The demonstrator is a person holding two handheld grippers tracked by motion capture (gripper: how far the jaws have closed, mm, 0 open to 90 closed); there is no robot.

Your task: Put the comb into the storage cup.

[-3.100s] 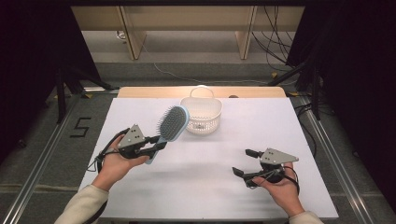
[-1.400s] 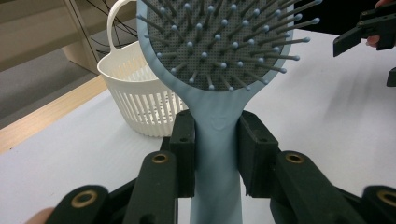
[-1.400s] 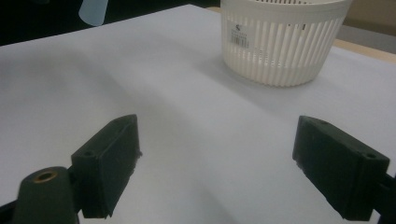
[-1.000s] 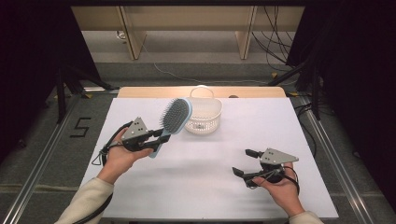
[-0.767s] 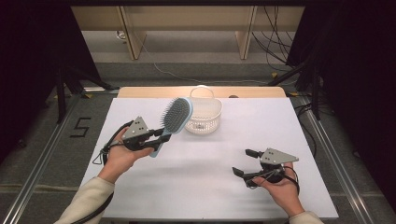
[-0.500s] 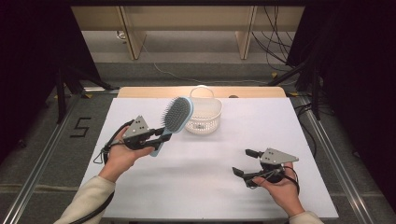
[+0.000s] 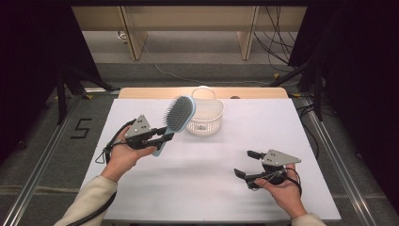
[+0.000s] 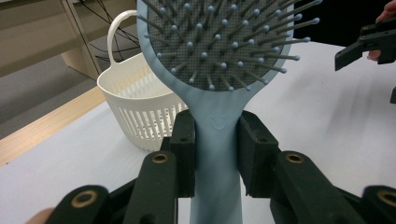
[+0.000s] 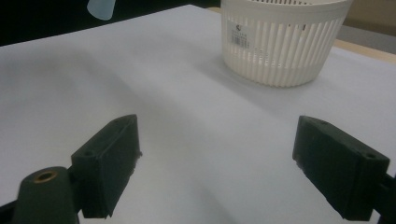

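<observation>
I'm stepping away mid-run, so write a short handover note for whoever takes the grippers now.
Left gripper: shut on the handle of the pale blue plastic paddle hairbrush, held above the table, bristles toward the person.
Right gripper: open, empty, low over the white table at the near right.
White slotted plastic basket with handle: upright at the table's far middle, just beyond the brush head.
Done: brush picked up.
Left: probably putting it into the basket and letting go.

I saw a white-topped table with a bare wooden strip along its far edge. Grey floor carried a black numeral 5. Beyond stood pale wooden furniture legs, loose cables and dark curtains.
</observation>
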